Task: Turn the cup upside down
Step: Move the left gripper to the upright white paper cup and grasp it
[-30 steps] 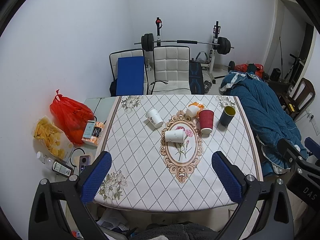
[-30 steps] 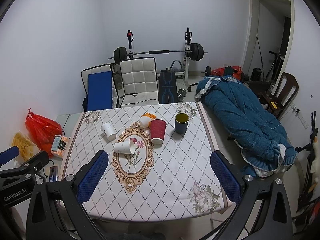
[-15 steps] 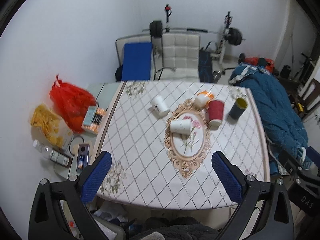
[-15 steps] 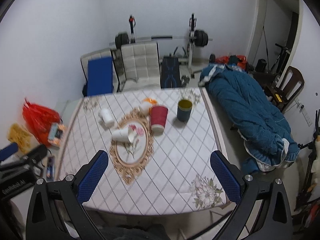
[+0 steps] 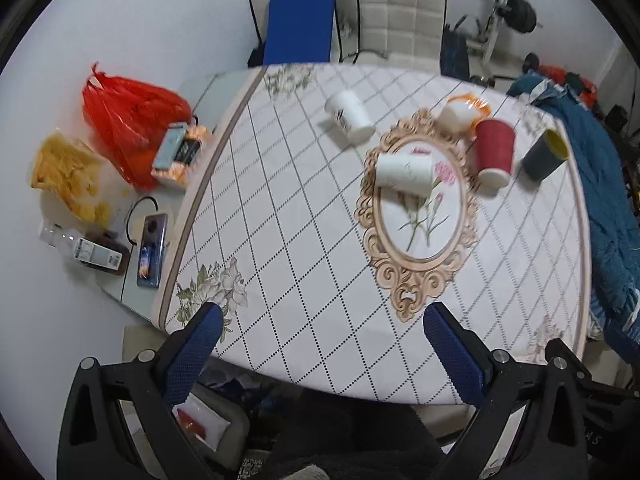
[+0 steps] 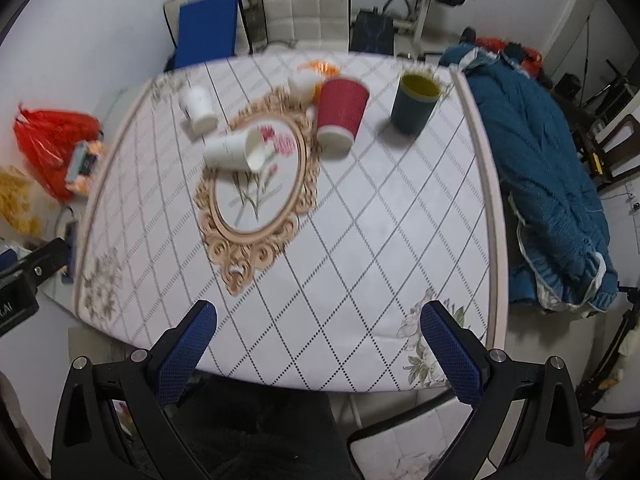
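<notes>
Both views have tipped down and moved in over the table [image 5: 280,240] in the last second; the far wall and weight bench have slid toward the top edge, so the approach has started but no cup is reached yet. The cloth on it is smooth and white with a diamond grid and an ornate oval medallion [image 5: 420,220].

Which cup is to be flipped can't be told. The dark cup [image 6: 414,106] with a yellow inside stands mouth-up at the far right, so I judge it the likeliest. Left of it the ribbed red cup [image 6: 340,114] already stands mouth-down. A white paper cup [image 6: 236,150] lies on its side on the medallion's far end, another white cup [image 6: 198,108] lies farther left, and a white-and-orange cup [image 6: 310,76] lies behind the red one.

The left gripper [image 5: 324,336] and right gripper [image 6: 318,332] both hang spread wide and empty over the near edge, well apart from every cup.
</notes>
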Demonstrator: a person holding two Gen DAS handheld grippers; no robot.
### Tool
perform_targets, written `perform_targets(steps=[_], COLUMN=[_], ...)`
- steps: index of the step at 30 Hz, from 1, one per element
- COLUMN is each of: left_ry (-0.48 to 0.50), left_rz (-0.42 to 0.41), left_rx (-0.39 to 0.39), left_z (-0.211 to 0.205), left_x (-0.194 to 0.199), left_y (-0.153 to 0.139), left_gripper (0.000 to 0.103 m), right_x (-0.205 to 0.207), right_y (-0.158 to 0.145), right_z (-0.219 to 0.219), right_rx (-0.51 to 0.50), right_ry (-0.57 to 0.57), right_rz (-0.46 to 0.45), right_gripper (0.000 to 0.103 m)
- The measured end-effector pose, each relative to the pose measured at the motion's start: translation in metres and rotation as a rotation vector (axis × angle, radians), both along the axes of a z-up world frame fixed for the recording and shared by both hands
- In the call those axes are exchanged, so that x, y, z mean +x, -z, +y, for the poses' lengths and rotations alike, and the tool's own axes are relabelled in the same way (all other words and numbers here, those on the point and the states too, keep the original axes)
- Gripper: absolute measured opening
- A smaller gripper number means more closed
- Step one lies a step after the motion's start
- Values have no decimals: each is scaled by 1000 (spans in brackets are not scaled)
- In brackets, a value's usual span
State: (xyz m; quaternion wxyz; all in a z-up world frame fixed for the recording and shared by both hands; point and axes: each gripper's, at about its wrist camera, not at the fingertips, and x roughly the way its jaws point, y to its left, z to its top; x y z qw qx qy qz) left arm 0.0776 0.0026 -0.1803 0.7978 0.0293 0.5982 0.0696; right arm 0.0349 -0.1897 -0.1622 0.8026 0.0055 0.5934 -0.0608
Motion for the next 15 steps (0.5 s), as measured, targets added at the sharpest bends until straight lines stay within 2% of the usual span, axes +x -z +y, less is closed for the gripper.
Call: perform_targets(steps=[5,15], left_ry=[10,49], left_rz=[49,102], left_rx=[10,-3], left_z=[3,12], left_x=[27,107], left_y=[28,62], left_gripper=[103,103], right_x=[17,58], right_y=[44,103], right_z=[-5,-23], right_rx=[11,9], right_ry=[31,164], right_rz=[90,221], right_gripper=[103,103])
